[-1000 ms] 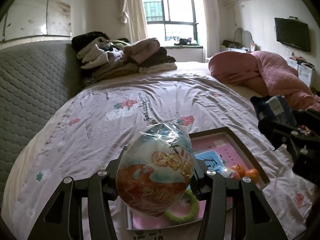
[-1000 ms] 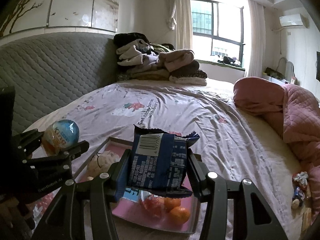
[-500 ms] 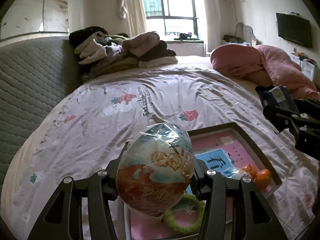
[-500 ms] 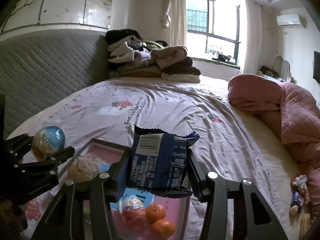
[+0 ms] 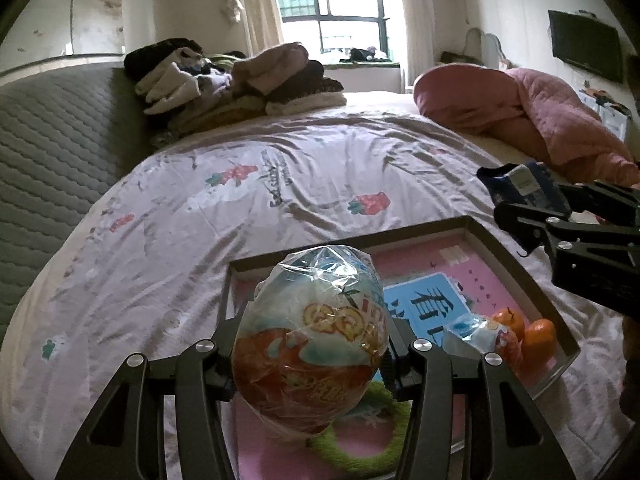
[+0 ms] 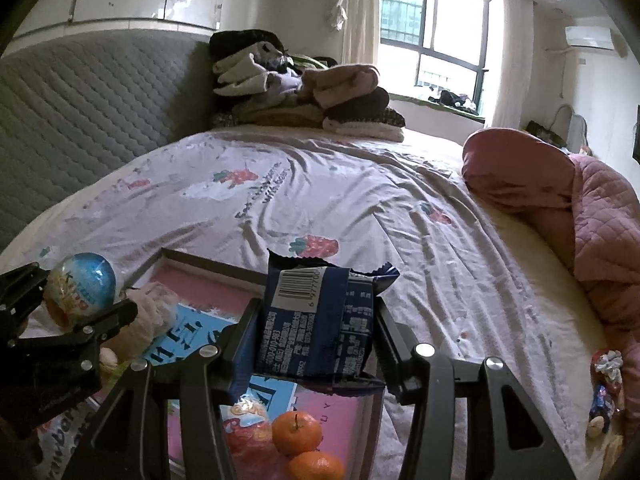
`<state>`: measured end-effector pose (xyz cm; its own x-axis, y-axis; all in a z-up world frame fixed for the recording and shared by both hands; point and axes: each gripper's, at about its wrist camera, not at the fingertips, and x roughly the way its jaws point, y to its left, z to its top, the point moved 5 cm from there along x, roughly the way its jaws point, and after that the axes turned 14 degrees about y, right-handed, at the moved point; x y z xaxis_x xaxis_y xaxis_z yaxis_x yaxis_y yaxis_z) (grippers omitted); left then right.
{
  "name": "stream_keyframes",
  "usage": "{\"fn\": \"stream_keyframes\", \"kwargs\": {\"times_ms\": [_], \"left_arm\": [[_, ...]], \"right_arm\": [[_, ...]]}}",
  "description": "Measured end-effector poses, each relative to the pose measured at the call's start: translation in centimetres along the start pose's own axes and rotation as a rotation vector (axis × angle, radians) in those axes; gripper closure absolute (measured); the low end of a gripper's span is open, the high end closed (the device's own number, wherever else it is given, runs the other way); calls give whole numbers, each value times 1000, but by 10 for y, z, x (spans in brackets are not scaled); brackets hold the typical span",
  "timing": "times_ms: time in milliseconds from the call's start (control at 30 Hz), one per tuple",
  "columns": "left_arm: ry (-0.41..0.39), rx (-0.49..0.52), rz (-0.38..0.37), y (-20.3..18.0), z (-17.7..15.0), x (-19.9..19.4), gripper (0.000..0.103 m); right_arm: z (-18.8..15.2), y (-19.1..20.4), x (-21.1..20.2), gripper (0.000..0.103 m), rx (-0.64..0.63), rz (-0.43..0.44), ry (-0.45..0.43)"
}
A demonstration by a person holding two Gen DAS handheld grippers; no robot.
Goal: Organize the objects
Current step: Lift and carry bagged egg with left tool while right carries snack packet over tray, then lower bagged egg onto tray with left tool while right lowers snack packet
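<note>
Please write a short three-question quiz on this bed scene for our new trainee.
1. True or false: the tray is empty.
2. Which gripper holds the blue snack packet: A left, B right?
3. What does the left gripper hold between its fingers?

Key:
1. False: two oranges and other items lie in it.
2. B, the right gripper.
3. The wrapped toy egg.

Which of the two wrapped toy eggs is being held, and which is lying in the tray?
The big blue and orange egg is clamped in the left gripper above the tray. The other egg lies inside, beside two oranges.
</note>
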<state>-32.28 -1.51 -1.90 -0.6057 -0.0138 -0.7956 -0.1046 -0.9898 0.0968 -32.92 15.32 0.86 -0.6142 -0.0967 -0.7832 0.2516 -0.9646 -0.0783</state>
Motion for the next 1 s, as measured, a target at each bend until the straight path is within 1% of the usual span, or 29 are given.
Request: {"fn": "stream_keyframes", "kwargs": {"times_ms": [400, 667, 1000], "left_arm": [[56, 18, -13, -11, -11, 22, 50], [89, 26, -24, -14, -16, 32, 50], [104, 34, -27, -18, -20, 40, 50]], "right_arm": [[-9, 2, 34, 51, -12, 17, 79], [-14, -2, 51, 51, -5, 20, 117], [-15, -4, 59, 51, -4, 16, 128]]}}
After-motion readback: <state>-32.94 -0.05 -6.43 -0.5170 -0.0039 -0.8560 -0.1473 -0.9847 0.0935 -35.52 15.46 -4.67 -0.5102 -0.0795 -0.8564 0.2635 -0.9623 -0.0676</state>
